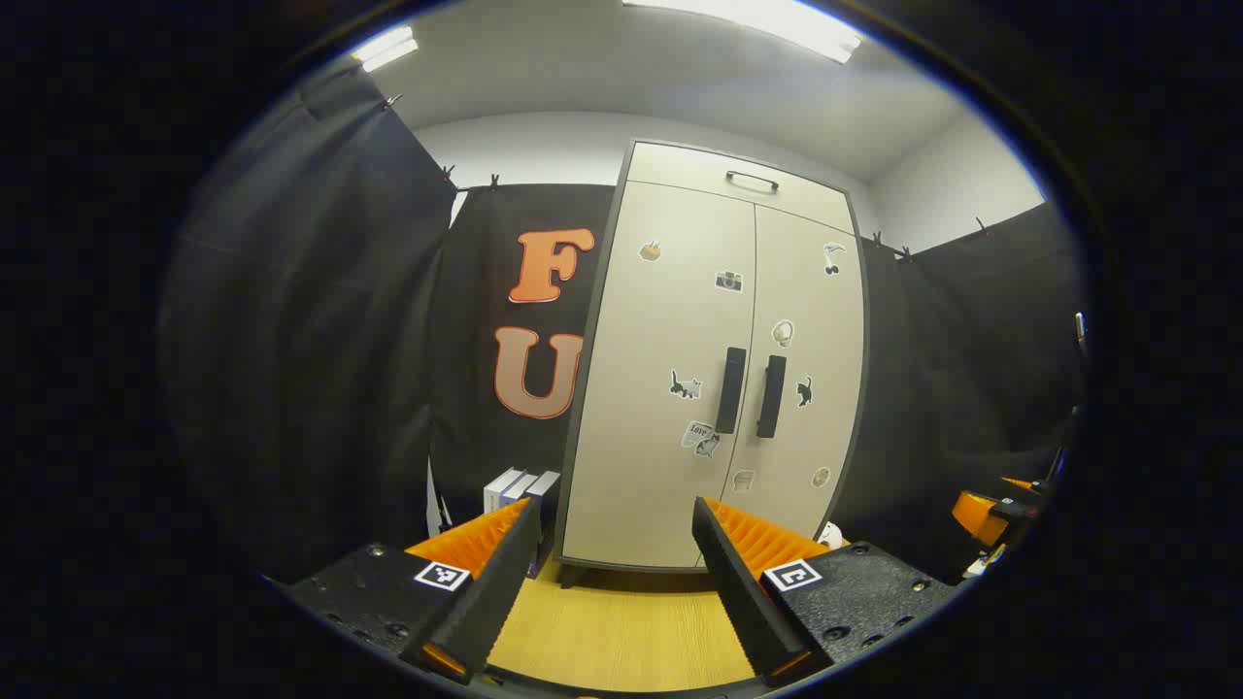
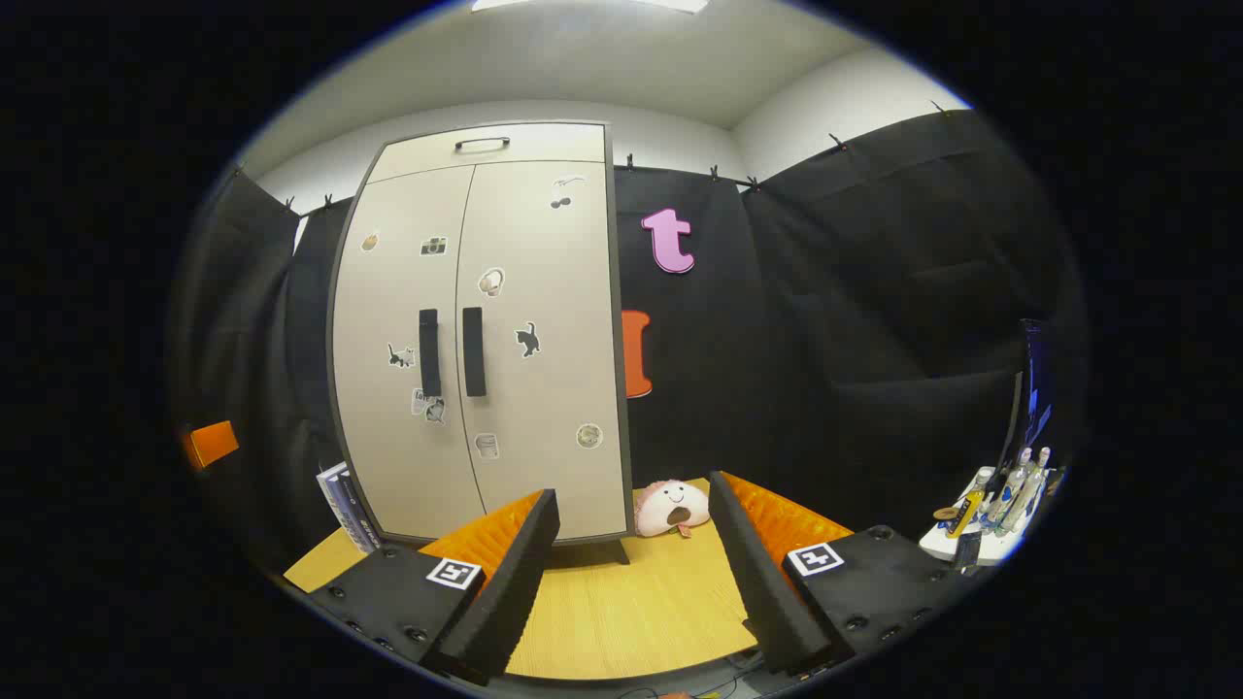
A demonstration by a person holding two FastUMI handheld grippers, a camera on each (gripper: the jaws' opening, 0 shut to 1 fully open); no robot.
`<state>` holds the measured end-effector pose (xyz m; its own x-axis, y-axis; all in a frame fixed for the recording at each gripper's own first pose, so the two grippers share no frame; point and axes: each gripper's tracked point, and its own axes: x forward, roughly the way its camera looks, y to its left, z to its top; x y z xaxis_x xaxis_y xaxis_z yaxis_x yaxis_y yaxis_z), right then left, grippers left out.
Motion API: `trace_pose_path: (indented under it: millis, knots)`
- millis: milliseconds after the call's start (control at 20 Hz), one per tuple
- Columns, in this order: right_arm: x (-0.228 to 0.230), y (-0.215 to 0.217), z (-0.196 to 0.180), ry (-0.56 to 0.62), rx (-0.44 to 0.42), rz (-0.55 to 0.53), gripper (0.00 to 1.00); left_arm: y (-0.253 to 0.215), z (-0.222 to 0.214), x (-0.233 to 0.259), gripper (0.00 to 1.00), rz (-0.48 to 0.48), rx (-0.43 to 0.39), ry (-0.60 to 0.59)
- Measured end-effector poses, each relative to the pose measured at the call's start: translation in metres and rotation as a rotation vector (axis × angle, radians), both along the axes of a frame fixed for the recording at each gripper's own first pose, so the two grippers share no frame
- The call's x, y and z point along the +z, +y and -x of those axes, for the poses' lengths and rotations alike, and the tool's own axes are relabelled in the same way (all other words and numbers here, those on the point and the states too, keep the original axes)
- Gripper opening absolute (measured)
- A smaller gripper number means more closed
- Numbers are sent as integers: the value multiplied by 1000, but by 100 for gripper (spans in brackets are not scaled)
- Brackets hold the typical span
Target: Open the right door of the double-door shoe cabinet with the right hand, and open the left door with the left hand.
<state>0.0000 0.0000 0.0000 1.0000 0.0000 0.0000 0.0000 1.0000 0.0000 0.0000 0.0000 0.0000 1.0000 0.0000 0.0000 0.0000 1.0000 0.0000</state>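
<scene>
Cabinet (image 2: 505, 340): upright on wood table (image 2: 621, 612), both doors shut, well ahead of you.
Handles (image 2: 473, 351): black vertical bars flanking centre seam; rigid, likely slick. Pinch mid-bar.
Doors: probably light, hinged.
Left gripper (image 1: 612, 573), right gripper (image 2: 636, 573): fingers spread, empty.

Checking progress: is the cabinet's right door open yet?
Shut. The right door lies flush beside the left door, handles side by side.

- Left gripper (image 1: 612, 582) was held with its jaws wide apart, gripping nothing, well short of the cabinet (image 1: 714, 359).
- Right gripper (image 2: 636, 582) was likewise spread and empty, facing the cabinet's right edge from a distance.
</scene>
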Motion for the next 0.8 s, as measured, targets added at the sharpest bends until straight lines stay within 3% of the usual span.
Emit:
trace_pose_path:
  millis: [800]
  knots:
    - [-7,3,-1,20,-1,5,99,5,-8,-2,95,-28,-5,6]
